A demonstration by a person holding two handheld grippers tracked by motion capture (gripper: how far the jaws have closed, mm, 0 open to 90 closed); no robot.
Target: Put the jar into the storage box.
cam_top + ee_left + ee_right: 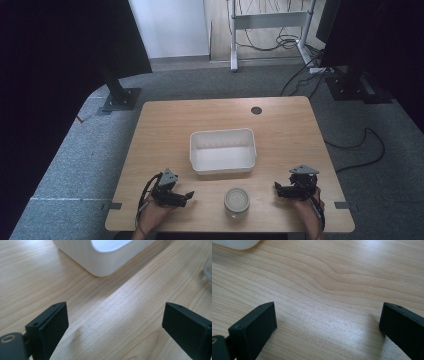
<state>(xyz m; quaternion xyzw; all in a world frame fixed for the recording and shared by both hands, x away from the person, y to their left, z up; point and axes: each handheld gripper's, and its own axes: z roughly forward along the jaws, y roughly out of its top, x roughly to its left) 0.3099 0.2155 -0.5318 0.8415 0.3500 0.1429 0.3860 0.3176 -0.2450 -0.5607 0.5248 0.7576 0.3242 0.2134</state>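
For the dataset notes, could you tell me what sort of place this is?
Probably a lab or office workspace: a wooden table on grey carpet, loose cables on the floor, and equipment stands around it.

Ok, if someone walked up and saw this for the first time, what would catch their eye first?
Probably the white tub, standing empty in the middle of the wooden table. Next, the small glass jar in front of it near the table's front edge, flanked by the left gripper and the right gripper. Both grippers have their jaws spread wide apart with nothing between them, as the left gripper view and the right gripper view show.
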